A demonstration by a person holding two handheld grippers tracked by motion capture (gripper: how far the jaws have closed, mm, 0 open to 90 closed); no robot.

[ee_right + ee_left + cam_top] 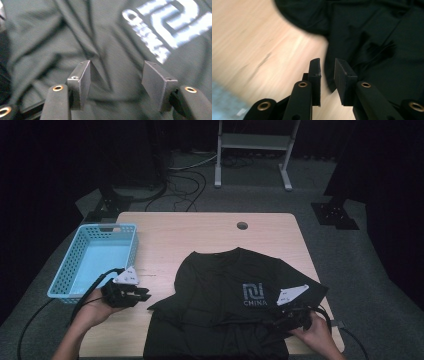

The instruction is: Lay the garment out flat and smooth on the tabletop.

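High view: black T-shirt (227, 295) lies front-up on the near right half of the wooden worktop (200, 230), collar toward the far side, hem hanging over the near edge, white "CHINA" logo (254, 295) on the chest. Left sleeve looks folded in over the body, fabric creased there. Light blue plastic basket (95, 260) sits at the left edge, well apart from the shirt.

Left tool (142, 295) is held just left of the shirt over bare wood, near the folded sleeve edge. Left gripper view: 2 jaws stand a narrow gap apart with nothing between them; shirt edge (367, 37) just beyond the tips.

Right tool (282, 320) is over the shirt's near right part, below the logo. Right gripper view: jaws clearly apart, fairly wide, creased fabric (75, 37) under and between them, pads not pinching it, so no hold yet.

Handling guess: shirt is light, soft, limp; it will drape and bunch, and smooth knit may slip from a shallow pinch. Best grabbed at a doubled edge — hem, sleeve fold or shoulder seam — 1 tool per side, lifting evenly so the fold stays put.
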